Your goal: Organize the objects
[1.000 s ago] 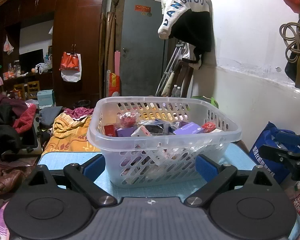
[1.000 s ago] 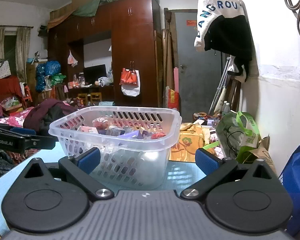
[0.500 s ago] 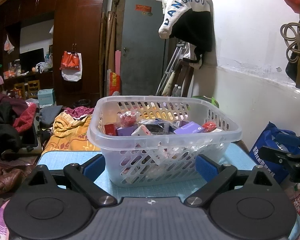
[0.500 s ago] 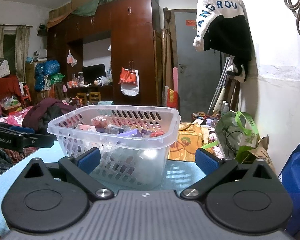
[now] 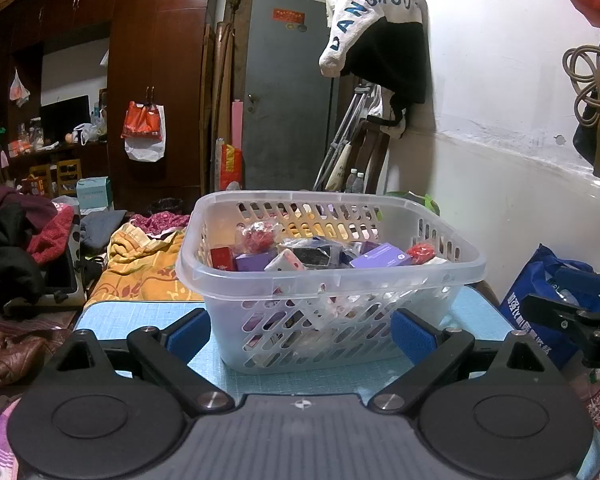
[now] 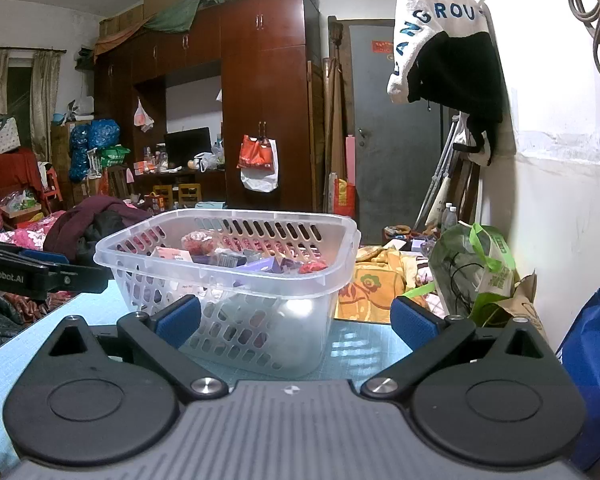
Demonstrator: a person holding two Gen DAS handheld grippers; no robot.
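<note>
Left gripper (image 5: 300,330) is spread wide with nothing between its blue pads (image 5: 188,332); I read it at the lower centre of the left wrist view, low over the light blue tabletop (image 5: 140,314). Right gripper (image 6: 296,318) is likewise spread wide and empty, at the lower centre of the right wrist view.

Task container: a translucent plastic basket (image 5: 328,280) with slotted walls. It stands upright on the tabletop, in the middle of the left wrist view and left of centre in the right wrist view. Neither gripper touches it; the left gripper's pads sit just in front of its near wall, one to each side.

Basket contents, as far as I can resolve them:
- a purple box (image 5: 382,256), right of centre
- a small red box (image 5: 223,258), at the left wall
- a red wrapped item (image 5: 258,238), towards the back
- a second red wrapped item (image 5: 420,250), at the right wall
- further small packets, not distinguishable

In the left wrist view, the right gripper shows as a black arm at the right edge. In the right wrist view, the left gripper appears at the left edge, beside the basket.

A white and black jacket (image 6: 448,36) hangs on the wall at the upper right.
</note>
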